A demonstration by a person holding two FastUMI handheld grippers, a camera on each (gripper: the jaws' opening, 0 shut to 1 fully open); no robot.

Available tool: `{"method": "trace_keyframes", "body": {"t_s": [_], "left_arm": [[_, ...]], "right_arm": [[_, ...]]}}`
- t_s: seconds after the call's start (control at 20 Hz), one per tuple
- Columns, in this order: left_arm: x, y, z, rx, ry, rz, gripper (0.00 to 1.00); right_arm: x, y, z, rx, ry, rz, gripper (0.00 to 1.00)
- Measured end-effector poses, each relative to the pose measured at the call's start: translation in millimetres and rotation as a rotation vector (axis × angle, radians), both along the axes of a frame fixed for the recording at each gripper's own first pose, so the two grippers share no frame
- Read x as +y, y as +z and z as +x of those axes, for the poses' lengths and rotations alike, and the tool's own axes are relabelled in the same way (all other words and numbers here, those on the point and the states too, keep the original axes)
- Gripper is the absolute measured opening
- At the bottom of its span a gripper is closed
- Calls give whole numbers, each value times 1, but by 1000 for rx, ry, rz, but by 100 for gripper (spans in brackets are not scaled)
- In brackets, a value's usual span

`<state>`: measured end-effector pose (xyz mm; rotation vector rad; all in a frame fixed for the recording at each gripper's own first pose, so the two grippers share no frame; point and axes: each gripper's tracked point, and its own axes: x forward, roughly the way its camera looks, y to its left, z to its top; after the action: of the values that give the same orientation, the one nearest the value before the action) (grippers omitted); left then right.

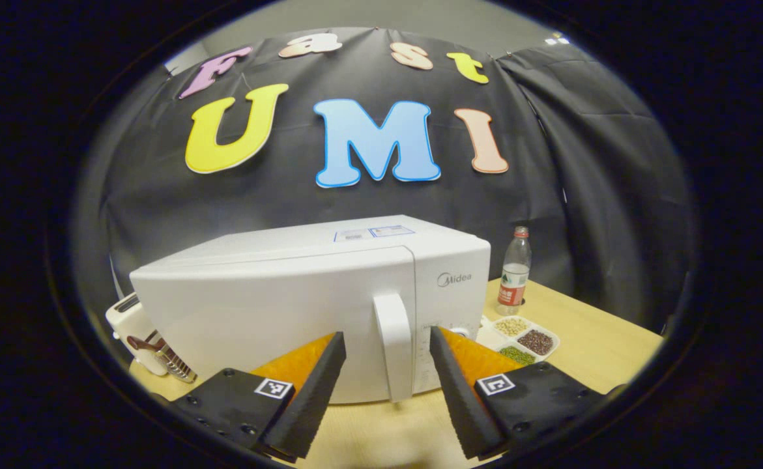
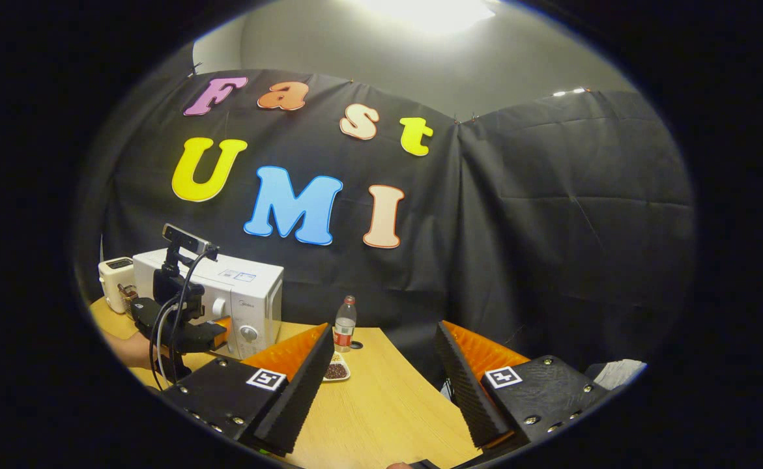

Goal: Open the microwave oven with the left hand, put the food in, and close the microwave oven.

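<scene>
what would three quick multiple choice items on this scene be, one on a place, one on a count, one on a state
1. Where does the bottle stand?
A. right of the microwave
B. on top of it
C. inside it

2. How many kinds of beans does the divided dish show?
A. one
B. three
C. five

3. How is the microwave door?
A. wide open
B. taken off
C. closed

Answers: 1 A, it stands on the table past the microwave's right end. 2 B, pale, dark and green. 3 C, the door sits flush, its handle between the open left tool fingers.
</scene>
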<state>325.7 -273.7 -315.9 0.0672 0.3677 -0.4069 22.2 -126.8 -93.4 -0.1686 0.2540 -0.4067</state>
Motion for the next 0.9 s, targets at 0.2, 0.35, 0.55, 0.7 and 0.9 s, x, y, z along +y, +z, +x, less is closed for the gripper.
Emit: {"method": "trace_keyframes", "body": {"t_s": [0.2,0.35,0.55,0.7,0.9], "left_arm": [[-7,-6,8,-8,-2,41,64],[-5,-6,9,16,20,28,36],[-5,-5,8,39,42,28,21],[-6,-4,6,53,31,13,13],[5,-5,-21,95,81,-3,12]], "right_arm": [[-5,0,-11,7,-26,6,95],[-9,2,-18,4,-33,-10,95],[-14,4,-23,-6,-30,-1,95],[-12,5,-25,-13,-6,12,95],[-12,8,-22,-39,33,35,95]]}}
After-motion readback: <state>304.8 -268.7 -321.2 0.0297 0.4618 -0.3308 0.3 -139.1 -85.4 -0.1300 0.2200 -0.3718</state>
